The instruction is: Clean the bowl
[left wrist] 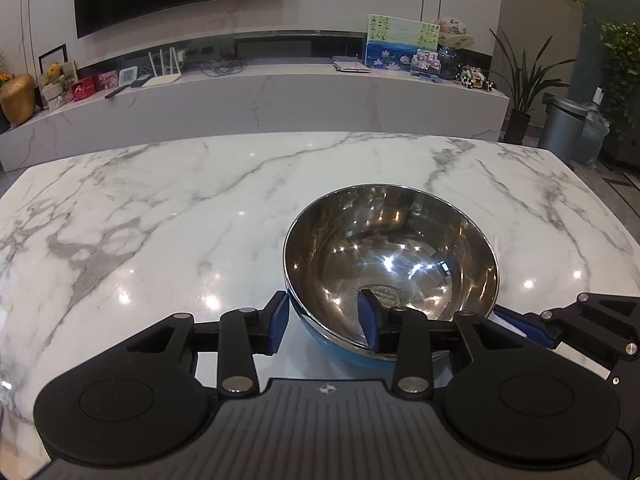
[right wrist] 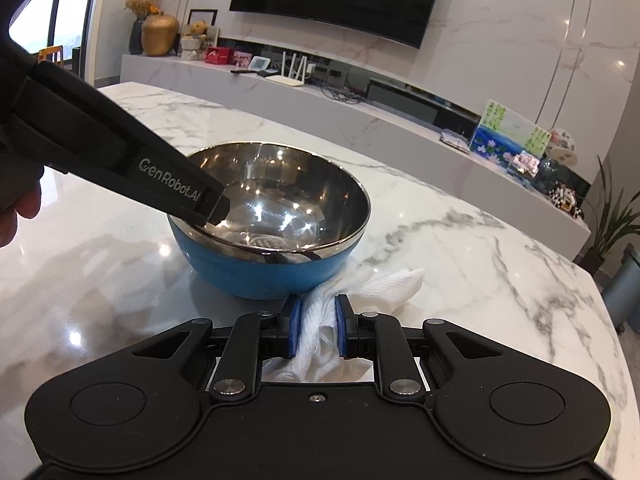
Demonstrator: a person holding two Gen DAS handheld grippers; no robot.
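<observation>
1. Bowl (left wrist: pixel 394 256) sits upright on the marble bench (left wrist: pixel 160 216), mouth up, blue outside, steel inside. It's round, so no long axis; its axis runs vertical.
2. Left hand-held gripper (left wrist: pixel 326 318) straddles the near rim, one finger (left wrist: pixel 370 322) inside, one outside. Pads look clear of the wall, so it's open, not clamping.
3. Right hand-held gripper (right wrist: pixel 316 330) is closed on the white cloth (right wrist: pixel 360 288), just beside the bowl's base.
4. My read: pinch the rim firmly first, then bring the cloth over the rim and wipe inside.
5. Keep the bowl flat; steel is slick.
</observation>
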